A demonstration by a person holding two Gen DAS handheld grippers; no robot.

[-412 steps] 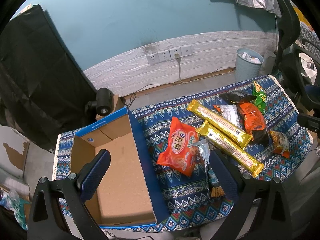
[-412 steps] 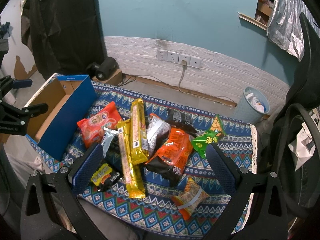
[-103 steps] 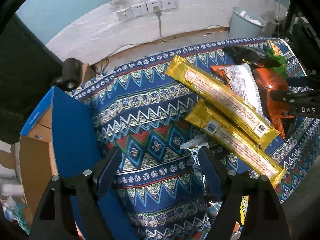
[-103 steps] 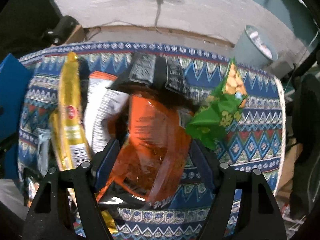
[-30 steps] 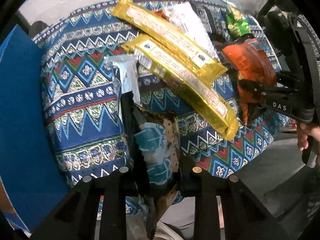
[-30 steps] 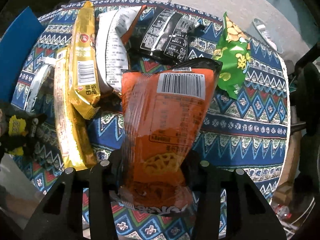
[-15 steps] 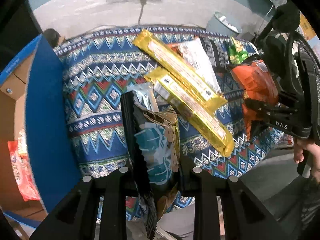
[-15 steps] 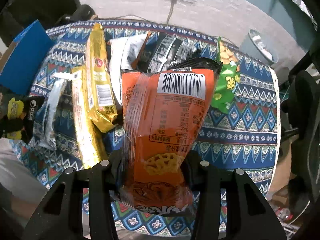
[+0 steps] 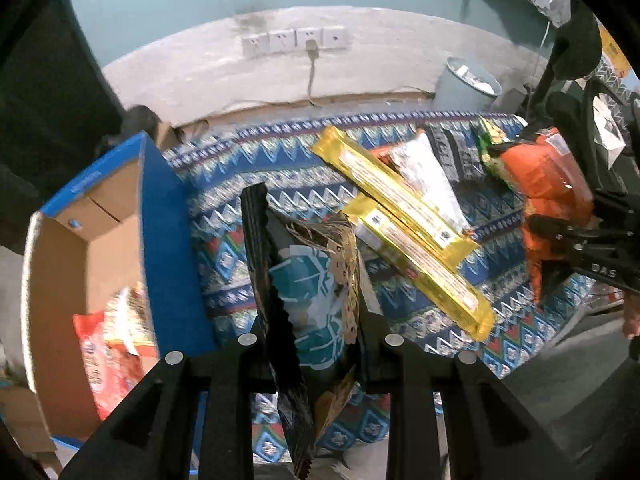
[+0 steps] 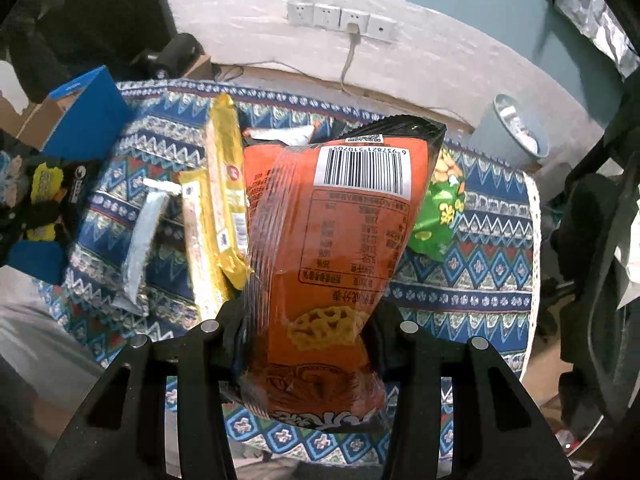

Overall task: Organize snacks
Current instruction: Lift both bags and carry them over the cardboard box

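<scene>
A table under a patterned blue cloth [image 9: 248,184] bears, beyond the claw, two crossed gold bars [image 9: 400,216], a silver packet [image 10: 138,240], a green bag [image 10: 440,208], probably more; a blue carton [image 9: 160,240] sits to its left.

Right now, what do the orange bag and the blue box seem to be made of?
Orange bag: apparently thin glossy plastic film; it wrinkles and reflects light. Blue box: probably cardboard, with a matte brown inside and a printed blue outside.

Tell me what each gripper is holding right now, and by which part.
The left gripper pinches a black-and-teal snack packet near its lower end. The right gripper clamps an orange snack bag across its lower part, barcode end up.
</scene>
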